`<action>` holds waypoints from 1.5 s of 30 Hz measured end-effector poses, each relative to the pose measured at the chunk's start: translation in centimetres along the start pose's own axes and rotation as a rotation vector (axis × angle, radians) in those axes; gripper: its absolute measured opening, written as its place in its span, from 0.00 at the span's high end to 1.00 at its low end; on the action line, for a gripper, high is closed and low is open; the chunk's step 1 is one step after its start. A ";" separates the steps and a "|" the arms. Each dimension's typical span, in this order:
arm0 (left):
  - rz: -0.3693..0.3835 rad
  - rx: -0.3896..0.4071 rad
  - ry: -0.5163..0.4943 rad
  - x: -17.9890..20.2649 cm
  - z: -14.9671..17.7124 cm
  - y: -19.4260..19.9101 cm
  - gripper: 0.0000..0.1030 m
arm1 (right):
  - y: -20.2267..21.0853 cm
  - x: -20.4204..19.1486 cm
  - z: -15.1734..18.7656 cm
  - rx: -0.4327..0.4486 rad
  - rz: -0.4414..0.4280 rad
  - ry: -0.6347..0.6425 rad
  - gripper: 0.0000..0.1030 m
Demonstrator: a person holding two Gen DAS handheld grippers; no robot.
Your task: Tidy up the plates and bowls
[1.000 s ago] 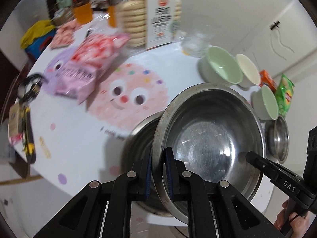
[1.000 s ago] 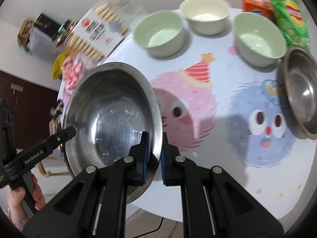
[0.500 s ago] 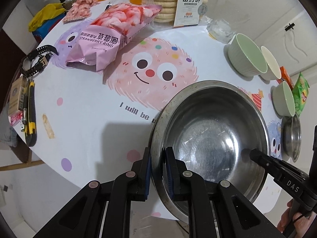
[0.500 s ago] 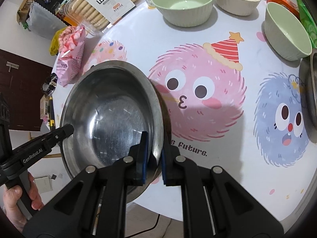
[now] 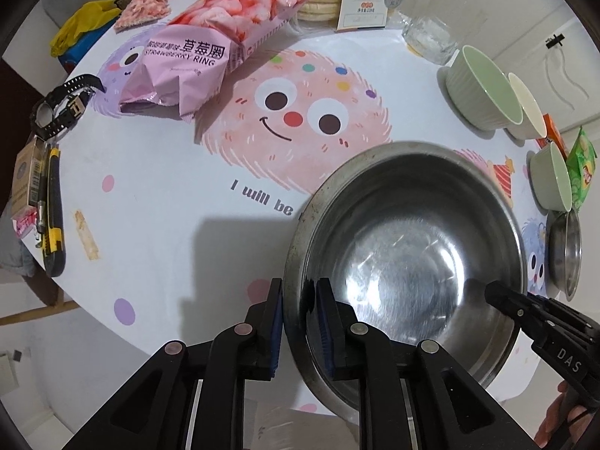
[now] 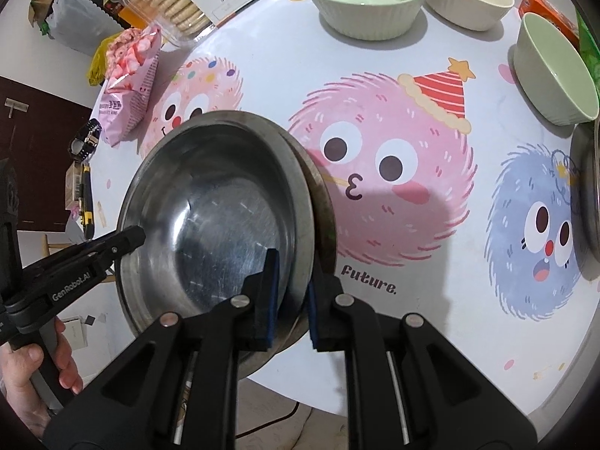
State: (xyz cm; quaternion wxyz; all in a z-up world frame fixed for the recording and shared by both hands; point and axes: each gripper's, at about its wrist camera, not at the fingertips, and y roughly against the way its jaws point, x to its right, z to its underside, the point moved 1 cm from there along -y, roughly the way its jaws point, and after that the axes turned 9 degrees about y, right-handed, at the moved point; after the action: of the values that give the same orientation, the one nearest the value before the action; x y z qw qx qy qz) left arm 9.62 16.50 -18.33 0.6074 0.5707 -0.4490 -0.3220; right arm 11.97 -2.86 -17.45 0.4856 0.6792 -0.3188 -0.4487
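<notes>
Because the steel mixing bowl [image 5: 408,258] is rigid, light and slick, its thin rim is the place to pinch. That rim sits between the left gripper [image 5: 299,322] fingers, now easing apart, and the right gripper [image 6: 290,292] fingers, barely parted; the bowl lies nested in another steel bowl [image 6: 320,202] on the worktop [image 5: 157,232].
</notes>
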 end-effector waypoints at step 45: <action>0.148 0.095 -0.340 19.4 4.0 3.5 0.00 | 12.6 15.4 9.2 0.230 0.143 -0.242 0.00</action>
State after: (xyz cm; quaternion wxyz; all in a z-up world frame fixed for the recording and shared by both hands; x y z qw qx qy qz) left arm 13.07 -2.15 -11.65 0.5172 0.5014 -0.6008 -0.3467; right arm 9.60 -23.78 -11.33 0.3936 0.6469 -0.4713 -0.4522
